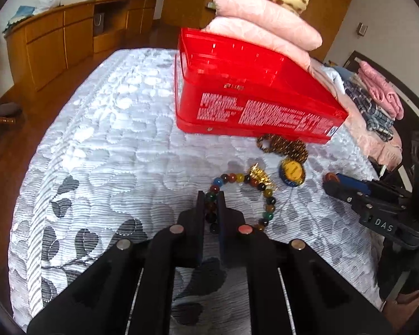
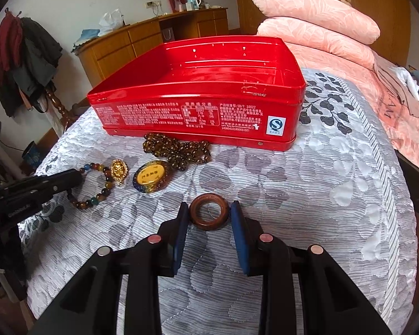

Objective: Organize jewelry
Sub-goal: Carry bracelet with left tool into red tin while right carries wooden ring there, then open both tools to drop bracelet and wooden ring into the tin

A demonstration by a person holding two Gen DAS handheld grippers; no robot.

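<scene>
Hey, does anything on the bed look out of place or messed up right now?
Nothing looks damaged or spilled. The red tin sits open and empty, while the brown bead necklace, gold pendant, multicolored bead bracelet and wooden ring lie loose on the bedspread in front of it.

"DAS" can be read on the right gripper, off to the right of the left tool. A "QS" mark and "SB/T 10022" are printed on the red tin ahead of the right tool; the rest is too small.
</scene>
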